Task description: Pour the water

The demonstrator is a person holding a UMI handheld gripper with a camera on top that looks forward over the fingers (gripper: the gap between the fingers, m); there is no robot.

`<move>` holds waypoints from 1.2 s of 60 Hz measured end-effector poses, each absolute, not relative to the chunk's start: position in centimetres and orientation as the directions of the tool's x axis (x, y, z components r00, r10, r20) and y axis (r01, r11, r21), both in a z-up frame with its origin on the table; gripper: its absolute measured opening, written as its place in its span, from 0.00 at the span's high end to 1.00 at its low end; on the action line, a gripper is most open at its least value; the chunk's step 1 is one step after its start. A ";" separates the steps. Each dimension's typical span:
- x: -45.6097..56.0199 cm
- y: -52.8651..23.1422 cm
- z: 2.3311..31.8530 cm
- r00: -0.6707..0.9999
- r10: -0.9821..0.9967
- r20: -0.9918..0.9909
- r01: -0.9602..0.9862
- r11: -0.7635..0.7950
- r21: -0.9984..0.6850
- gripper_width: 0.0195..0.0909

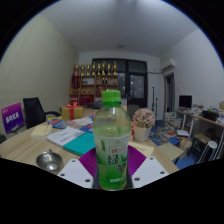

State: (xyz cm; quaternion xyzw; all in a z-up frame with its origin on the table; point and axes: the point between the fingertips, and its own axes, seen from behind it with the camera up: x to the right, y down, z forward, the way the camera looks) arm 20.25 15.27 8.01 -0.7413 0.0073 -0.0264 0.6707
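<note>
The bottle [112,140] is a clear plastic one with a green cap and a green and white label, and it stands upright between the 2 fingers of the gripper [112,168]. The purple pads [88,162] show at both sides of its lower part and seem to press on it, so the gripper appears clamped on the bottle, with no gap that I can see at either side. Whether the bottom of the bottle touches the table [25,148] I cannot tell, because the fingers hide it. The bottle looks mostly full of a pale liquid. On the wooden table, to the left of the bottle and a little apart from it, sits a small metal bowl [48,159]. Beyond the bowl lie a teal book [80,143] and some papers. Behind the bottle to the right is a bunch of flowers [143,120]. An orange box [72,112] stands farther back on the table, and a shelf with a row of bottles [92,72] stands against the far wall. A purple sign [11,116] is at the far left.
</note>
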 end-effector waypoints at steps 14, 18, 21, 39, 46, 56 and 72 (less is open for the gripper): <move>21.2 14.5 8.1 0.998 -0.051 -0.027 -0.031 -0.091 -0.995 0.61; 21.3 14.0 8.0 0.998 -0.057 -0.036 -0.042 -0.107 -0.993 0.49; 21.3 13.4 7.7 0.997 -0.057 -0.060 -0.067 -0.134 -0.989 0.31; 19.1 2.6 9.8 0.995 -0.009 -0.100 -0.101 -0.145 -0.984 0.11; 18.3 -3.8 10.2 0.998 -0.027 -0.053 -0.056 -0.157 -0.986 0.11; 15.5 -13.7 9.9 0.997 -0.013 -0.082 -0.083 -0.177 -0.981 0.11; 10.4 -23.6 12.2 0.996 0.065 -0.065 -0.056 -0.132 -0.990 0.11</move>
